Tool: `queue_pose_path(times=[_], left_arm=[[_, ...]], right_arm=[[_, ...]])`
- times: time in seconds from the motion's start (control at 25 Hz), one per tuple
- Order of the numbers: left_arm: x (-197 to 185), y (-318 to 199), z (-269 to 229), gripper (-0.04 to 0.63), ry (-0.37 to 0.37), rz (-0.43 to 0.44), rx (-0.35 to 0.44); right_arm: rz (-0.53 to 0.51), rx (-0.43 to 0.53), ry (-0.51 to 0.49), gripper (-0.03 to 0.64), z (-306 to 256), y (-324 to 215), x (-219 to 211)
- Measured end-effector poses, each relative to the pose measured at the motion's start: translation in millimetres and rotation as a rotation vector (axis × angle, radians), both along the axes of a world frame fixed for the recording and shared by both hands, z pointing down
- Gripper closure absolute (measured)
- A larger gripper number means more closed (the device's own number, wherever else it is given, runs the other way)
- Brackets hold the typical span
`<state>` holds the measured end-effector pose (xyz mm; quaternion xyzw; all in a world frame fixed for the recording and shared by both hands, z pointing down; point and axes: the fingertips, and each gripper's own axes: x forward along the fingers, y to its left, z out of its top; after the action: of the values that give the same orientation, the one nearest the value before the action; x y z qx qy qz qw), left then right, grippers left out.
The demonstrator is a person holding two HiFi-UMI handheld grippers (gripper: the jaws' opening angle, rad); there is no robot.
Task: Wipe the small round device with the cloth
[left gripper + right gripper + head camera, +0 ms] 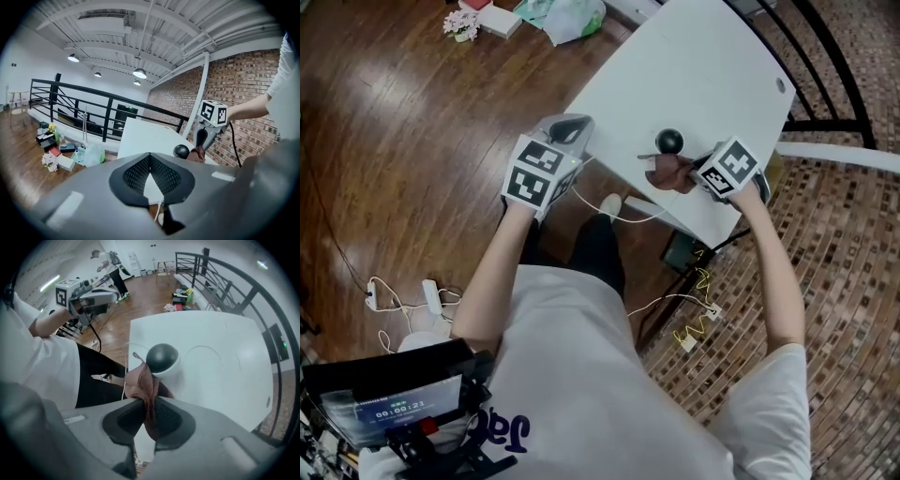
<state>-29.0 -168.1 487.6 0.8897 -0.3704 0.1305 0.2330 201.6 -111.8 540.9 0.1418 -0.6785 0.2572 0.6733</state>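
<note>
Cloth (144, 387), brown, pinched in right gripper (145, 414) at lower centre, bunched forward to reach small round device (161, 358) just beyond, mid-frame on white table (220, 357). Left gripper (567, 129), jaws pressed together, empty, held at table's left edge, likely keeping clear.

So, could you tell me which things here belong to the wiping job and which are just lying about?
Job in hand:
small round device; brown cloth, pinched in the right tongs; white table beneath.

Lying about:
plastic bag, flowers, white box and power strip, all on the floor; left tongs, shut and empty.
</note>
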Motion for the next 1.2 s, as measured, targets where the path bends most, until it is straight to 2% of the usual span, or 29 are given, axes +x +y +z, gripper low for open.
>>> queue_pose_path(times=[0.12,0.24,0.36,0.48,0.64,0.88,1.04,1.2], left_arm=[[6,2,-5,0.578,0.01,0.015,0.018],[12,4,-8,0.578,0.012,0.028,0.033],[14,4,-10,0.578,0.009,0.037,0.044],[13,3,-8,0.578,0.002,0.033,0.046],[9,2,-7,0.578,-0.001,0.019,0.039],[7,1,-7,0.578,-0.004,0.015,0.034],[13,-2,-13,0.578,0.007,0.023,0.046],[16,-2,-14,0.578,0.006,0.041,0.053]], right_arm=[[0.072,0.083,-0.03,0.578,-24,-25,11],[0.148,0.21,-0.02,0.578,-40,-70,17],[0.191,0.277,-0.037,0.578,-35,-113,2],[0.198,0.211,-0.101,0.578,-15,-126,-35],[0.172,0.109,-0.154,0.578,7,-113,-73],[0.049,0.123,-0.289,0.578,-18,-78,-103],[0.017,0.102,-0.311,0.578,-26,-45,-104],[0.042,0.099,-0.329,0.578,-25,-15,-88]])
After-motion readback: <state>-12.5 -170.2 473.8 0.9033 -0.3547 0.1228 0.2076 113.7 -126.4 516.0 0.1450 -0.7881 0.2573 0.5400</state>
